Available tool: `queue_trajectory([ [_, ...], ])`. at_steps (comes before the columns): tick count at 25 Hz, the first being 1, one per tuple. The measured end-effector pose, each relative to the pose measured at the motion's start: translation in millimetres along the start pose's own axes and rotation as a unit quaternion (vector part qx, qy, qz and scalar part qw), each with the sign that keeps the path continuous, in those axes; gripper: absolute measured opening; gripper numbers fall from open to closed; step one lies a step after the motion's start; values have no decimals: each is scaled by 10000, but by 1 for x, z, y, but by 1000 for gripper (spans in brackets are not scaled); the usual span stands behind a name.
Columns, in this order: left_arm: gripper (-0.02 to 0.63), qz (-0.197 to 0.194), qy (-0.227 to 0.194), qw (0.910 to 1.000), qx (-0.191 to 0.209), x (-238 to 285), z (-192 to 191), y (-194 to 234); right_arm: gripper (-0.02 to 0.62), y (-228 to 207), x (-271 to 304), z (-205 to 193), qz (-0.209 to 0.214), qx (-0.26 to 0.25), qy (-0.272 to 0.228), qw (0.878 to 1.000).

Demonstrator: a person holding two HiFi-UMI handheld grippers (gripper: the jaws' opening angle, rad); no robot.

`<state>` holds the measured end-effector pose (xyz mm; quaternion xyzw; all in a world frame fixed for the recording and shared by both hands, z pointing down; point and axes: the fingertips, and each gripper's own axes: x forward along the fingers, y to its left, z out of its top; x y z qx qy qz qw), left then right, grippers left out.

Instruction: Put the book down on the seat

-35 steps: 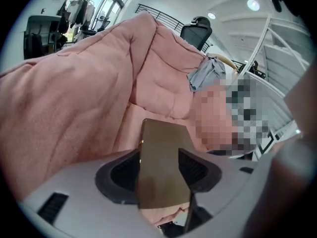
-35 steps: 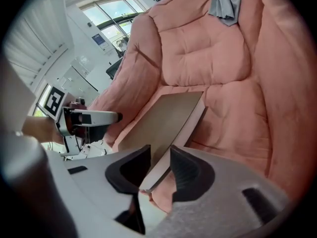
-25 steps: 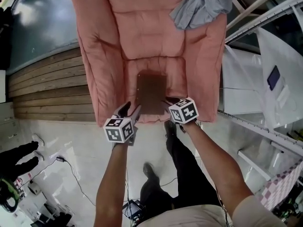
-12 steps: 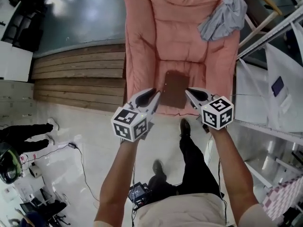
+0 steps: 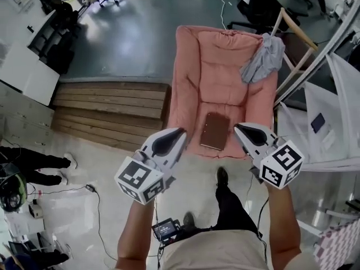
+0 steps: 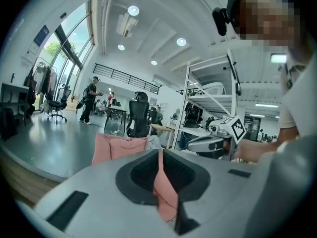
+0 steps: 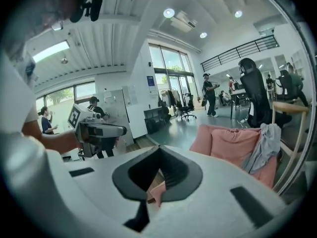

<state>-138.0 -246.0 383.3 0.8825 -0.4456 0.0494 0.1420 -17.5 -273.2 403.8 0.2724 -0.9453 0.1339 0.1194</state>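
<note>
A brown book lies flat on the seat of the pink armchair, near its front edge. Both grippers hang high above the floor in front of the chair, apart from the book. My left gripper is shut with nothing in it; its jaws have just been closing and now meet. My right gripper is shut and empty too, its jaws meeting in its own view. Each gripper view shows the other gripper and the armchair beyond the jaws.
A grey cloth hangs over the chair's right arm. Wooden steps lie left of the chair, and a white metal rack stands right of it. A person's legs show at far left, cables on the floor.
Both grippers have risen from the seat's front edge beside the book to well above the floor and have shut. The book stays on the seat. The chair now looks smaller and farther off.
</note>
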Motion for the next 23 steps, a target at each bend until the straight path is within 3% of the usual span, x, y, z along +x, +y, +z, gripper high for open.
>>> queue_trajectory([
  [9,31,35,-557,9969,551,-110,80,-62,-12,85,-78,93,-80,-565,-396,9976],
  [14,31,6,-794,9939,765,-144,97,-84,-12,110,-106,109,-187,-733,-546,9956],
  [23,29,-62,-905,9927,796,-183,101,-111,-12,144,-132,115,-224,-799,-588,9948],
])
